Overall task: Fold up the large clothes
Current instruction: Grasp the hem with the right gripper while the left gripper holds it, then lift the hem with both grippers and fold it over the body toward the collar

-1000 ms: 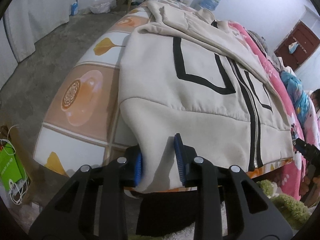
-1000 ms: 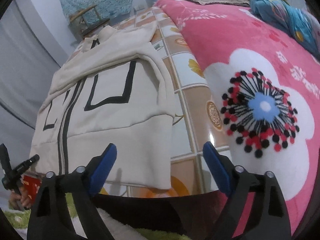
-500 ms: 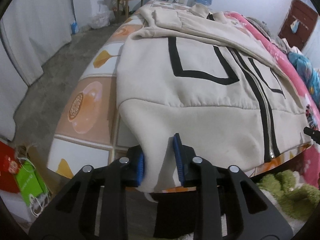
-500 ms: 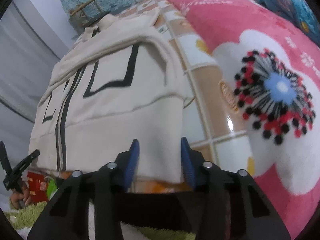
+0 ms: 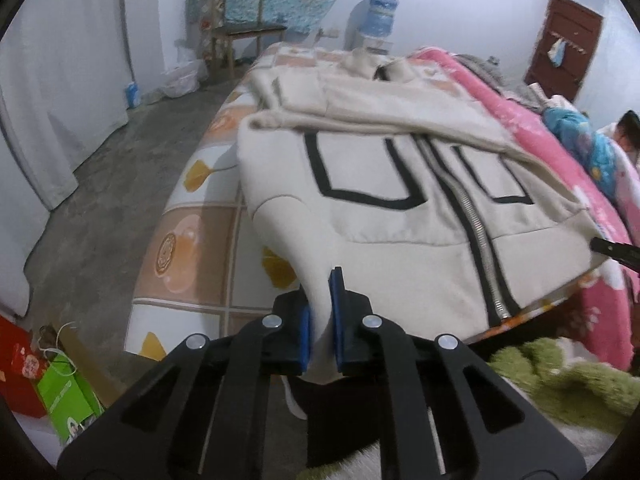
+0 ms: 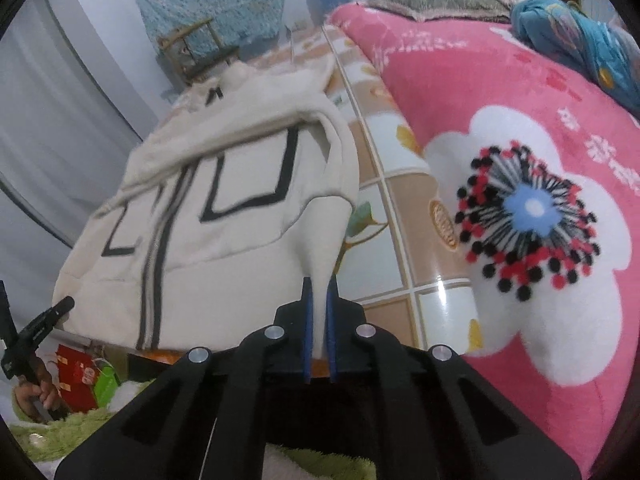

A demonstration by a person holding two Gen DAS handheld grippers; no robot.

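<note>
1. Left tongs: jaws just closed, hem corner of cream jacket pinched.
2. Jacket is laid flat on the bed; soft, thick, floppy, best gripped at hem corners.
3. Right tongs: jaws just closed, opposite hem corner clamped.

- In the left wrist view, bare tiled sheet lies open at centre left, beside the cream jacket.
- Bare floor at left is open up to the curtain.
- In the right wrist view, the pink blanket rises along the right side.
- A chair and a water dispenser stand at the bed's far end, upper centre.
</note>
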